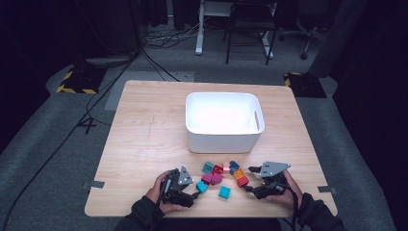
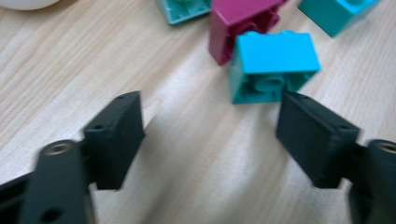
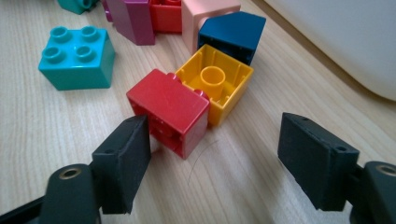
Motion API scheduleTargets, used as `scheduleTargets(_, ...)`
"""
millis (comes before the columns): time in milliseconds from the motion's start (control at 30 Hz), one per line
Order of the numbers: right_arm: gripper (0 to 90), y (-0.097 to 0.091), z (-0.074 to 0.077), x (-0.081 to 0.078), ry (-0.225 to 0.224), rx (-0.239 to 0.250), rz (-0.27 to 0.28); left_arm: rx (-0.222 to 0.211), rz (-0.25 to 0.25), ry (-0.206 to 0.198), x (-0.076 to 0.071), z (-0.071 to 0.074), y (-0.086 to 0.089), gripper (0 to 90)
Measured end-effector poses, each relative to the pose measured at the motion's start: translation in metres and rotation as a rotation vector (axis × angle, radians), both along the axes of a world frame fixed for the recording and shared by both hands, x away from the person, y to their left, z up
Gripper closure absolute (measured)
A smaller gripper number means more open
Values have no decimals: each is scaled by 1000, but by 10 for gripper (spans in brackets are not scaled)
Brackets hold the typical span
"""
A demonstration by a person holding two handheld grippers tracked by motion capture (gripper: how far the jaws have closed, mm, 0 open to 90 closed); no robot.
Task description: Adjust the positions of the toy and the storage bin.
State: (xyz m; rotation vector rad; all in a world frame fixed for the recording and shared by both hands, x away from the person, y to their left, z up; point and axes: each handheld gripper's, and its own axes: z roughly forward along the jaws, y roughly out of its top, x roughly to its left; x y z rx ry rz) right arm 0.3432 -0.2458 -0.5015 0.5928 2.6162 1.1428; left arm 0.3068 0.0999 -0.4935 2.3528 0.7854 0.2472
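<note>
Red brick (image 3: 169, 111) sits before the right tongs (image 3: 215, 151), wide apart; high view adds the white bin (image 1: 224, 140).

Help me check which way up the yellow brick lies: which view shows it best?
The right gripper view: the yellow brick lies close ahead with its hollow underside up, touching the red brick. The high view shows it as a small orange-yellow spot near the right gripper.

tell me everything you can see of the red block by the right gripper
The red block is a glossy plastic brick lying tipped on its side on the wooden table. It leans against an upturned yellow block. The right gripper stands open before it, one jaw close to its near corner; contact is unclear.
</note>
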Motion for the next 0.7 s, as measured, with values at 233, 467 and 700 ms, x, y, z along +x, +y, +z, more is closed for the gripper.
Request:
scheduleTargets(233,256,7,-1,8,-13,14,-11,-8,-24,-15,19,-1,-15,245)
scheduleTargets(467,231,8,-1,24,16,19,-45,-20,-26,-2,43,-3,-40,202)
scheduleTargets(700,241,4,-1,34,35,22,-79,0,-18,-2,34,-2,-40,176)
